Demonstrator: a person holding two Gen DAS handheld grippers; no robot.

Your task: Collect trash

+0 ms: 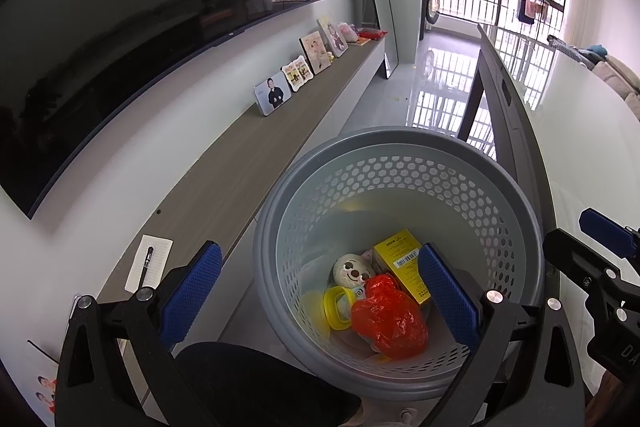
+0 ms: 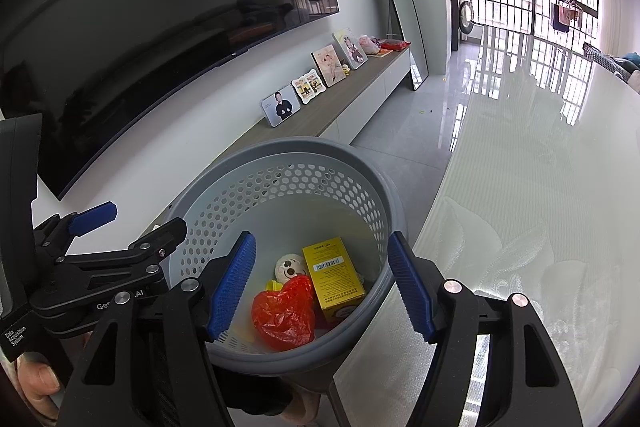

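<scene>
bin (image 1: 280, 227): matt grey plastic, perforated wall, under both claws | bag (image 1: 390, 319): glossy crinkled red plastic, between the right claw's pads | box (image 2: 333, 277): smooth yellow card | pads (image 2: 234, 287): ribbed blue rubber | table (image 2: 540, 207): glossy white, right of right claw | shelf (image 1: 240, 155): matt wood grain

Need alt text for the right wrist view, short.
A grey perforated bin beside a white table holds a red plastic bag, a yellow box and a small plush face. The right tool hangs open and empty above it; the left tool shows at left.
</scene>
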